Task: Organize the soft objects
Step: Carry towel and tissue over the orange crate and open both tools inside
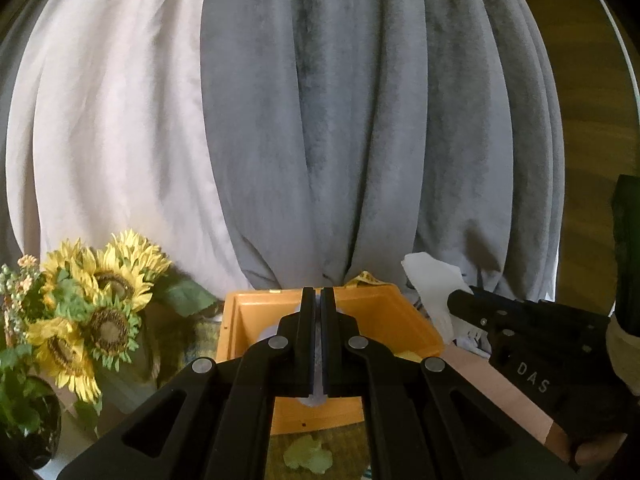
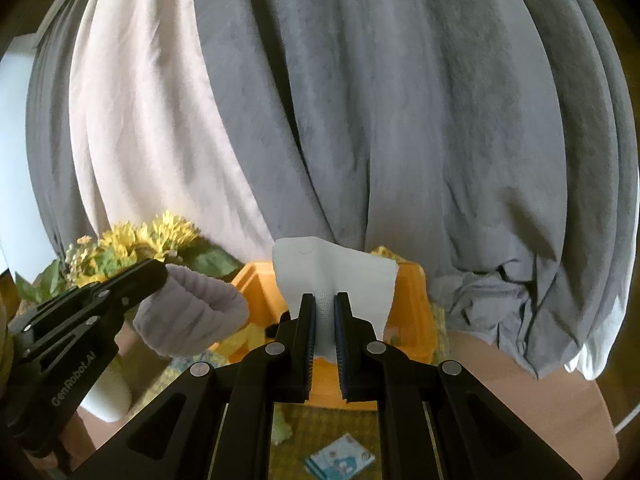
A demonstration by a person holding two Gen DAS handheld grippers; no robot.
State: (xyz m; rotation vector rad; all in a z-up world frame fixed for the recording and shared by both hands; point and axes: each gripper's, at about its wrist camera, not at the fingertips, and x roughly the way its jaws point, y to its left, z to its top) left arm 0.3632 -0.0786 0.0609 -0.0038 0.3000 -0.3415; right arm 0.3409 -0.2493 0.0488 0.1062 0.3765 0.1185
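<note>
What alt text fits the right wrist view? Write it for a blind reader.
The right hand-held gripper is shut on a white textured cloth above an open orange plastic bin. To its left, the left hand-held gripper holds a pale lavender ribbed fabric piece; grey curtains hang behind.

Heavy grey curtains [image 1: 360, 120] hang in deep folds across the far side, with a paler white drape [image 1: 112, 120] on their left. Far right, warm wooden wall [image 1: 592, 80] shows. Artificial sunflowers [image 1: 92, 304] stand near left.
</note>
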